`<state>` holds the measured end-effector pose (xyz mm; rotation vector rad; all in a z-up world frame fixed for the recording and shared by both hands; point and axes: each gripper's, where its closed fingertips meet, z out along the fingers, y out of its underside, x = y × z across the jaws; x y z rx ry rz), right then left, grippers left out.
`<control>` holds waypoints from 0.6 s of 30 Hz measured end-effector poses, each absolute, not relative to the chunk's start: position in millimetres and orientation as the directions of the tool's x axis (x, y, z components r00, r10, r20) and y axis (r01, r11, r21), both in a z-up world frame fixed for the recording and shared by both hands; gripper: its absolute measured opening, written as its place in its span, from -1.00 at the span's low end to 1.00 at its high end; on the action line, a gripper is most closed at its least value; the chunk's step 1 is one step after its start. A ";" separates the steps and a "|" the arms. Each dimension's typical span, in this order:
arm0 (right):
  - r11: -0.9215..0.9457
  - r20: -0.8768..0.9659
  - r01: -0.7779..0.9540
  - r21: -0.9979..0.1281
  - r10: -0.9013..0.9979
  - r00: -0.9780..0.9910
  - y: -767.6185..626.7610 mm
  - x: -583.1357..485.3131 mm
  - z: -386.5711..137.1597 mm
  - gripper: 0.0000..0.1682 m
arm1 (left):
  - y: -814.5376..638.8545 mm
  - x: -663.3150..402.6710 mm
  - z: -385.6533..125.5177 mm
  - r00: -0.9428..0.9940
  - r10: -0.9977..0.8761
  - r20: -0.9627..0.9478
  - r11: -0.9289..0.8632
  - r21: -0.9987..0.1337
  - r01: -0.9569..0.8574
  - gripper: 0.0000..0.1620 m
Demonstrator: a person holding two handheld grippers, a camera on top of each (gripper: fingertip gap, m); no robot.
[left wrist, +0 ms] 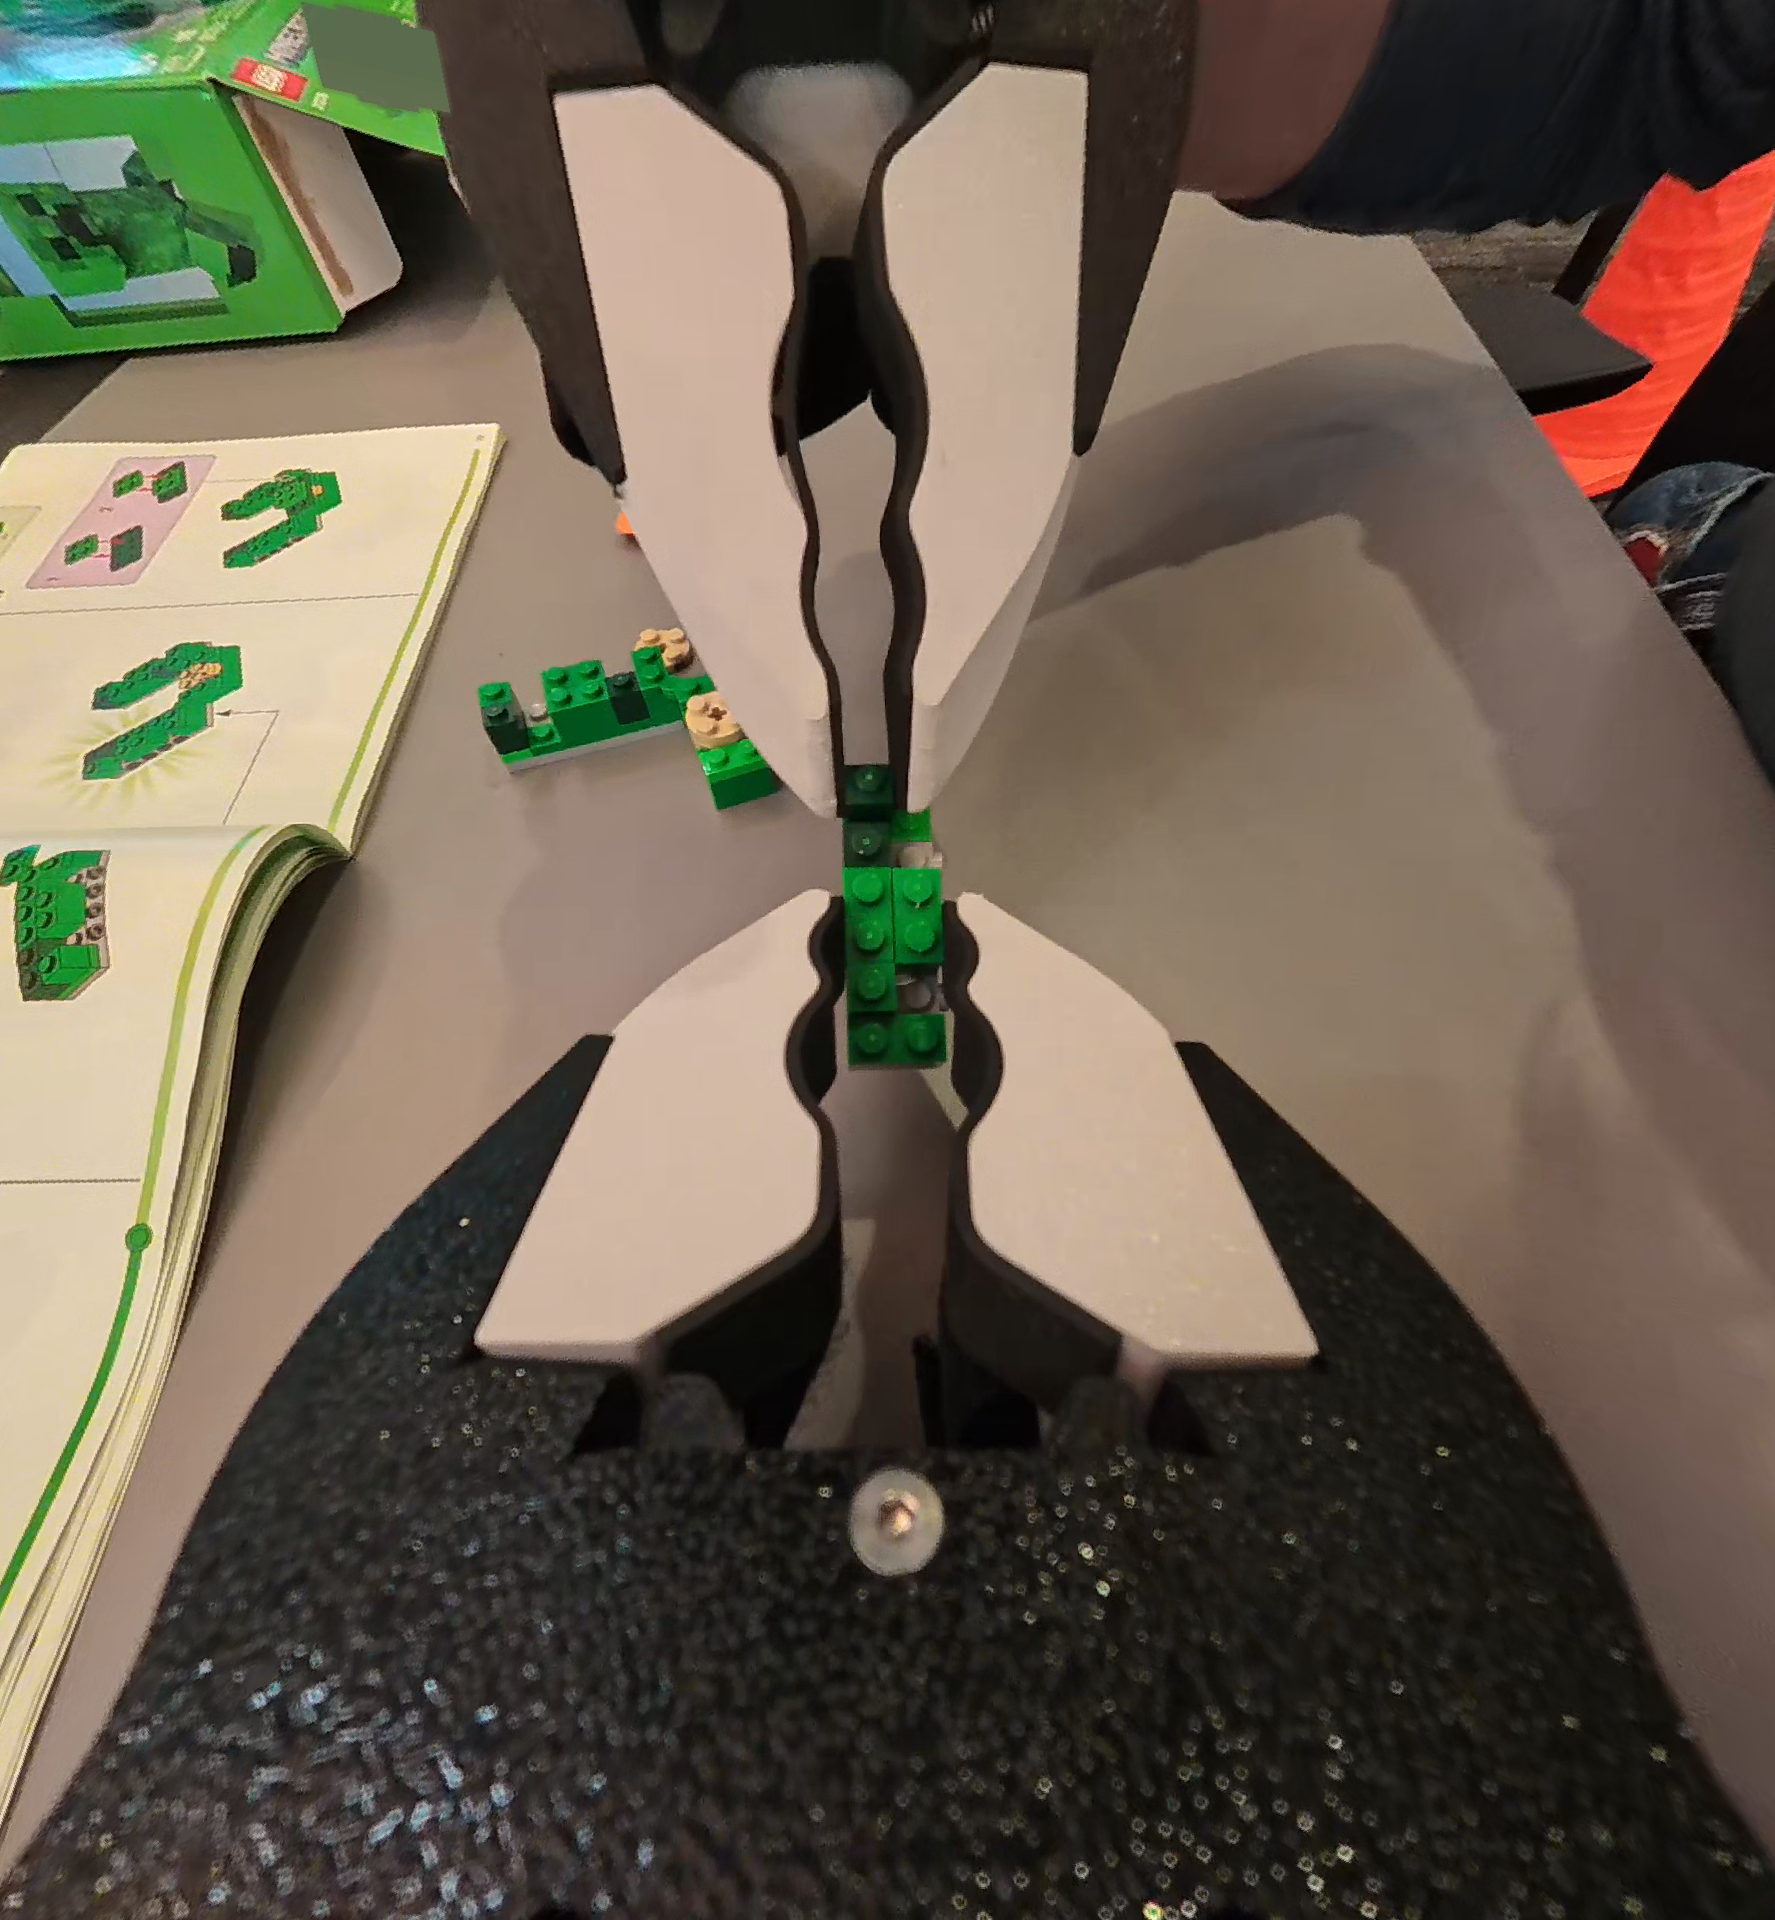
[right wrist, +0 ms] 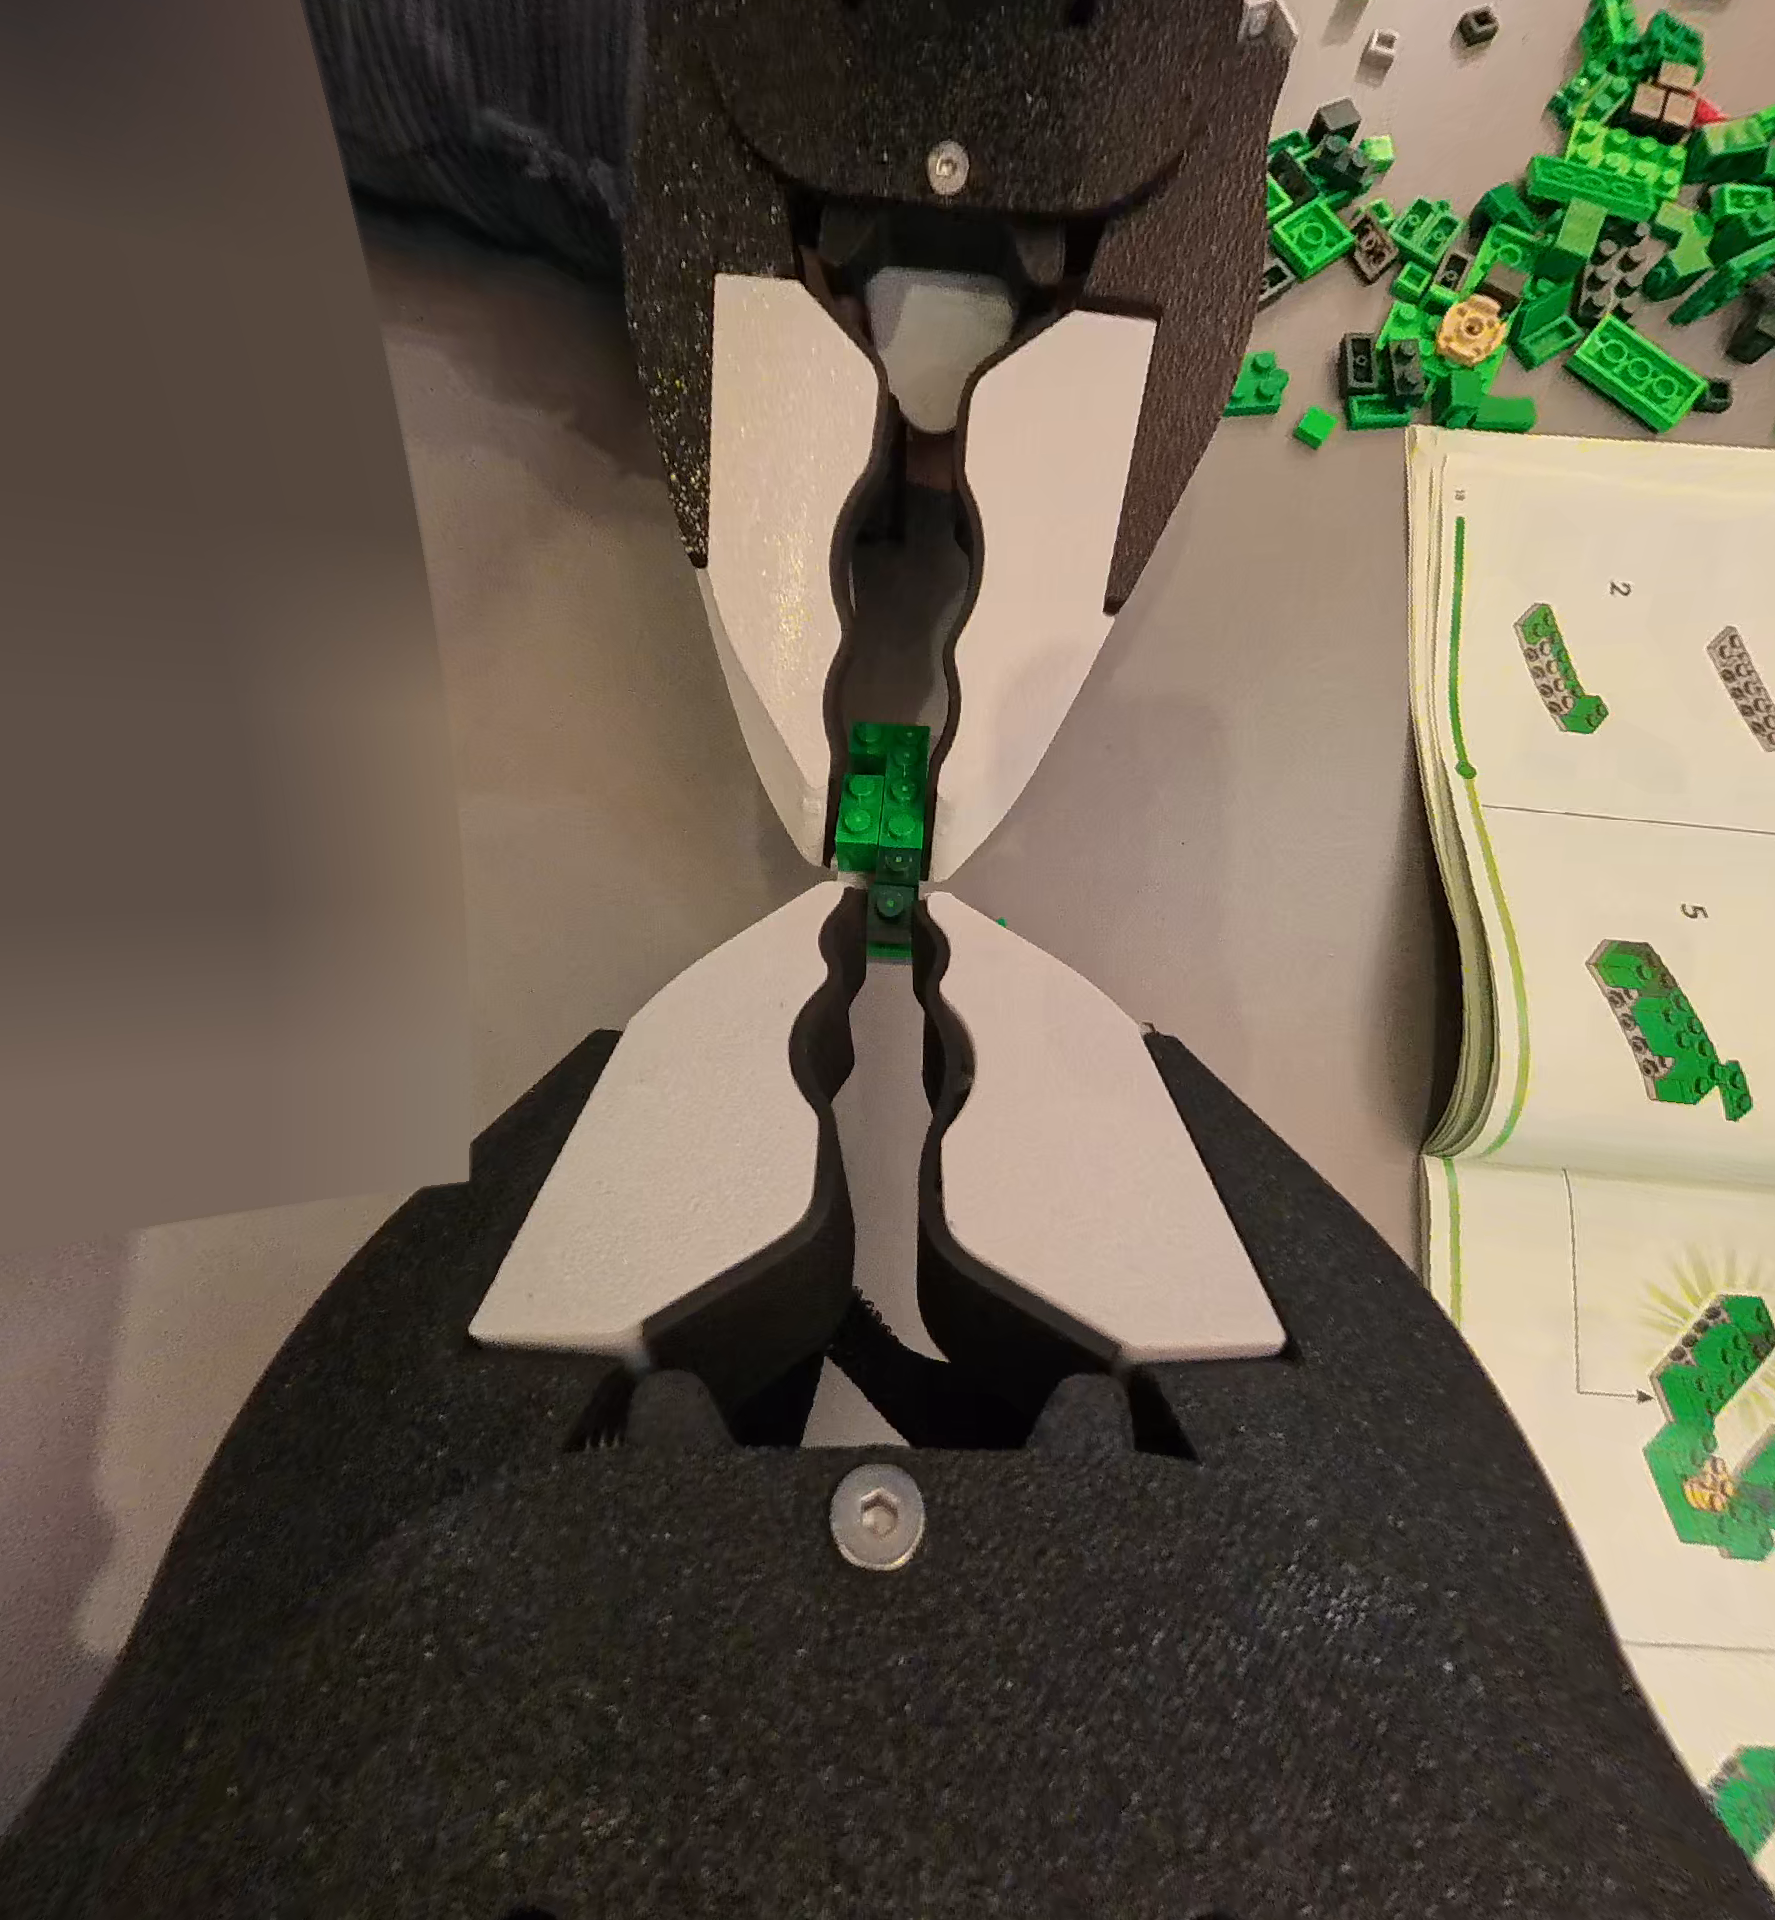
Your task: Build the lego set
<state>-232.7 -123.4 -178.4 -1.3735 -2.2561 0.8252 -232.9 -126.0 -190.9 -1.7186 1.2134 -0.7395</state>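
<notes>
A narrow green lego strip [left wrist: 893, 935] on a grey plate is gripped between the fingers of my left gripper [left wrist: 893, 914], which is shut on its sides above the table. My right gripper [left wrist: 872, 800] faces it tip to tip and is shut on a small dark green brick [left wrist: 868, 787] at the strip's far end, touching it. In the right wrist view, my right gripper [right wrist: 888, 904] holds the dark green brick [right wrist: 891, 912], and my left gripper [right wrist: 883, 842] beyond it holds the strip [right wrist: 888, 790].
A second partly built green piece with tan round studs [left wrist: 623, 717] lies on the grey table [left wrist: 1278, 831]. An open instruction booklet [left wrist: 135, 727] [right wrist: 1641, 935] and a green box [left wrist: 114, 208] lie to one side. A pile of loose green bricks [right wrist: 1589, 208] lies beyond the booklet. Left and right tips are no more than a few centimetres apart.
</notes>
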 end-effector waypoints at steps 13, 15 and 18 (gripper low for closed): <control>0.398 0.031 0.710 -0.581 0.882 -0.469 -125.6 -230.5 -178.5 -0.91 | -127.8 -230.6 -189.4 0.335 -0.942 -0.026 -0.120 -0.904 -0.410 -0.80; 0.390 0.029 0.711 -0.585 0.887 -0.462 -125.0 -231.8 -176.6 -0.91 | -128.1 -230.6 -186.8 0.334 -0.942 -0.019 -0.121 -0.911 -0.393 -0.79; 0.373 0.018 0.715 -0.591 0.893 -0.450 -124.3 -233.1 -174.4 -0.89 | -128.2 -231.2 -183.9 0.335 -0.942 -0.016 -0.119 -0.918 -0.379 -0.79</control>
